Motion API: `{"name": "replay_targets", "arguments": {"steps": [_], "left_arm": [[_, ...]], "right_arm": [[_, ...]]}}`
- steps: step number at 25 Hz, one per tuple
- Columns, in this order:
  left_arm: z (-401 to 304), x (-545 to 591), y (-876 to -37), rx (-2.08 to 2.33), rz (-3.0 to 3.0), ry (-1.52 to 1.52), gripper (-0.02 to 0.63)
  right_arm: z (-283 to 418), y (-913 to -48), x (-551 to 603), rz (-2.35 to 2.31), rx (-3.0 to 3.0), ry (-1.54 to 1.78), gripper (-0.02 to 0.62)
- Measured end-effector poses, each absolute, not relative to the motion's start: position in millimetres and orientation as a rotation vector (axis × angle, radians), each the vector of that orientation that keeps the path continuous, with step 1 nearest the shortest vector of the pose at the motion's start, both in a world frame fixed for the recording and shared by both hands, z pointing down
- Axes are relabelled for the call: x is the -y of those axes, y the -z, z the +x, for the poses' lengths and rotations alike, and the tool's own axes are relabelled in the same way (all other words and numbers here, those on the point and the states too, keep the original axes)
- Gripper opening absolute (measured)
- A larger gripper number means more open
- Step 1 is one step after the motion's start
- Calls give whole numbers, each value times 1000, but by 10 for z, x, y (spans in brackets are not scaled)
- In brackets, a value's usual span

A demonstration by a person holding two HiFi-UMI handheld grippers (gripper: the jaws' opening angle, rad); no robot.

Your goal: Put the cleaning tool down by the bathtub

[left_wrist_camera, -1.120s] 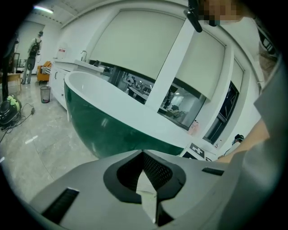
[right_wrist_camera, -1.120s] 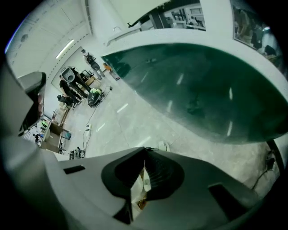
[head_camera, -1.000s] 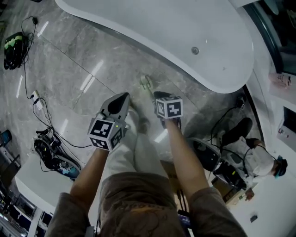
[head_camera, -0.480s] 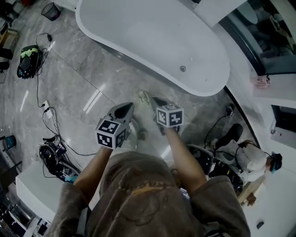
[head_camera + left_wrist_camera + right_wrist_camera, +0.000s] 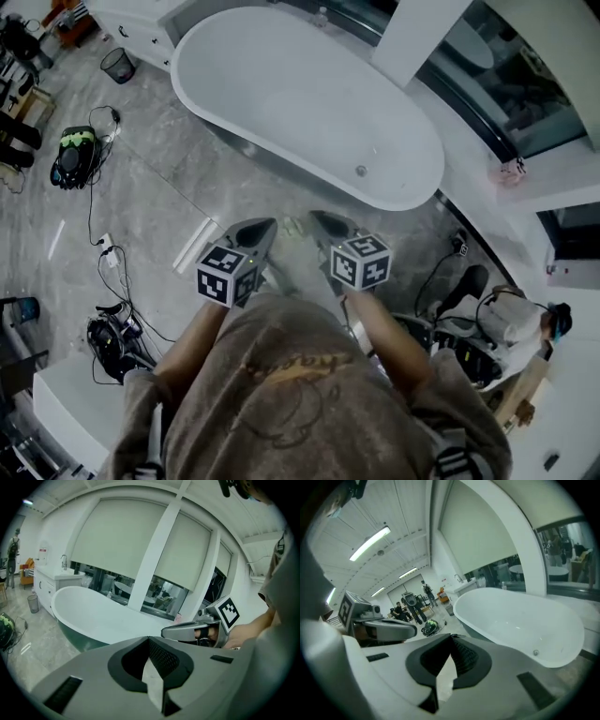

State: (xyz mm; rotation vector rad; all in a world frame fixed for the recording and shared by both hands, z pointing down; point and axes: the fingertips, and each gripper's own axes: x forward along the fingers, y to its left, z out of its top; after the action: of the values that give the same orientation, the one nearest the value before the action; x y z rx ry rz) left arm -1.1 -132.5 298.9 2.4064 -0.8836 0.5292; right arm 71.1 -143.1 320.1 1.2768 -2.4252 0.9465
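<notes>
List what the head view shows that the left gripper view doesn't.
Only the head view: the tub's drain and a tangle of cables. Only the left gripper view: the window blinds and a sink faucet. Both: the bathtub, the wastebasket and the right gripper.

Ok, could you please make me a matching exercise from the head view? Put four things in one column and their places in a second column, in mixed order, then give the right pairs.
Things:
1. bathtub
2. waste bin
3. green and black item
4. other person in a white top

Places:
A. left side, at the end of a black cable
B. lower right
C. top left, near the white cabinet
D. upper middle, beside the big window

Pairs: 1-D, 2-C, 3-A, 4-B
</notes>
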Motion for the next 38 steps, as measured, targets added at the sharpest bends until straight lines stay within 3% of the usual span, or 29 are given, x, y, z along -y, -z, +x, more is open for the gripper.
{"name": "replay_targets", "arguments": {"steps": [15, 38], "left_arm": [[-30, 1115, -1850, 950, 2696, -394, 0], [-86, 969, -1803, 953, 2705, -252, 0]], "right_arm": [[595, -1393, 884, 1132, 2911, -356, 3], [572, -1511, 565, 927, 2993, -366, 2]]}}
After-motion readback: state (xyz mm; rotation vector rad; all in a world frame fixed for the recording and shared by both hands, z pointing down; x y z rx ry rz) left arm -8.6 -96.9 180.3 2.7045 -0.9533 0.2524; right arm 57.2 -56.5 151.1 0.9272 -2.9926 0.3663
